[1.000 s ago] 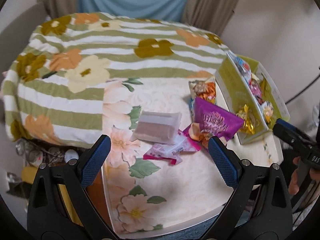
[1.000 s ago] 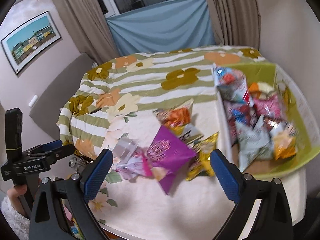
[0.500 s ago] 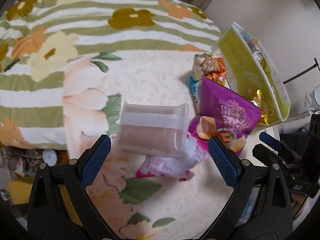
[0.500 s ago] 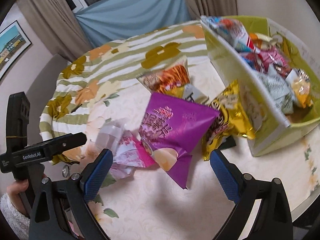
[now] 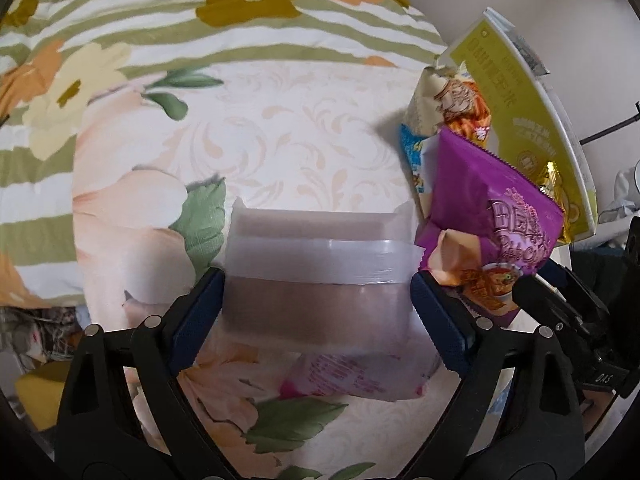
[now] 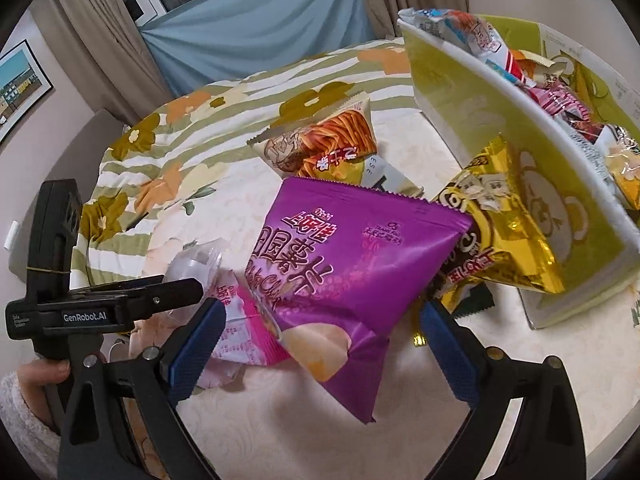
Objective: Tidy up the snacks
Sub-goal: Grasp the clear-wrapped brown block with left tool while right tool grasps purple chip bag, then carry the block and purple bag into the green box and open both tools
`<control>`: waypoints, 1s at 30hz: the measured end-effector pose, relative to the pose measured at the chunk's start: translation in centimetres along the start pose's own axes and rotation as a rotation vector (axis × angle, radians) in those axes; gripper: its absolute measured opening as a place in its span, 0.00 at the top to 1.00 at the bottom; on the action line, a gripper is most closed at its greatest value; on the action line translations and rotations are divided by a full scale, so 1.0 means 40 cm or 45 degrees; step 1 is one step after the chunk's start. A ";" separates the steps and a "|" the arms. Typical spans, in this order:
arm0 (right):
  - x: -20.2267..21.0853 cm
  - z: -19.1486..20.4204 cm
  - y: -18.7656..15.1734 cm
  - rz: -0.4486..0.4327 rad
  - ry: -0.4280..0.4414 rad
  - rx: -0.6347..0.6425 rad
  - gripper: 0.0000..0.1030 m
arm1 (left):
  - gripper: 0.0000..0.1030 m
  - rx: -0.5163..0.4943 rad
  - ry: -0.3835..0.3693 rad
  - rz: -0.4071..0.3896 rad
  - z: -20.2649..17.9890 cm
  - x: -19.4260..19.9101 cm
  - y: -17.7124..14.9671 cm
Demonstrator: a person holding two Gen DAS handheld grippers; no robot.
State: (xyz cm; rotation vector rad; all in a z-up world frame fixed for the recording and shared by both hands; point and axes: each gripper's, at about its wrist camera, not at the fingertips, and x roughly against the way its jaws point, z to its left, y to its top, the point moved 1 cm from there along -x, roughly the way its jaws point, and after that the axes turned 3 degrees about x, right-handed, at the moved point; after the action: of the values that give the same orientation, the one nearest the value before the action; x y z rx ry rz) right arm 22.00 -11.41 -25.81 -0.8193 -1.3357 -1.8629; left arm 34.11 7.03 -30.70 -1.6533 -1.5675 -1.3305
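A clear packet with brownish filling point(image 5: 316, 280) lies on the floral table, partly over a pink packet point(image 5: 352, 376). My left gripper point(image 5: 320, 314) straddles the clear packet; its jaws are closing, with the blue pads at the packet's two ends and no visible squeeze. In the right wrist view, a purple chip bag point(image 6: 352, 256) lies between the wide-apart fingers of my open right gripper point(image 6: 320, 344), and neither pad touches it. Beside the purple bag are an orange-stick snack bag point(image 6: 324, 140) and a gold bag point(image 6: 500, 232). The gold bag leans on the green box point(image 6: 480, 120), which holds several snacks.
The table point(image 5: 300, 140) wears a peach flower cloth, and its front edge runs near both grippers. A green-striped flowered blanket point(image 5: 200, 20) lies behind it. The left gripper's body point(image 6: 120, 304), held by a hand in a fuzzy sleeve point(image 6: 24, 416), shows at lower left.
Both grippers have come down toward the table. The left one now has the clear packet between its fingers, which stand a little narrower. The right one hangs closer over the purple bag.
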 end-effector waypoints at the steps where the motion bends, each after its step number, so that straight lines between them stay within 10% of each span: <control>1: -0.004 0.000 0.001 -0.001 0.006 -0.006 0.06 | 0.11 0.001 -0.003 0.001 0.003 -0.002 0.001; 12: -0.044 0.016 0.013 0.019 0.002 0.020 0.07 | 0.25 -0.003 -0.004 0.036 0.017 -0.014 -0.003; 30: -0.028 0.050 0.020 0.022 -0.056 0.142 0.48 | 0.30 0.026 0.062 -0.042 0.027 0.063 -0.053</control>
State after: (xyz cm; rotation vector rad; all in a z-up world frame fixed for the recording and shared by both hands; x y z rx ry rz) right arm 23.49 -9.48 -25.77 -0.8156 -1.4413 -1.7491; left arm 32.10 9.56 -29.47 -1.5768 -1.5815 -1.3569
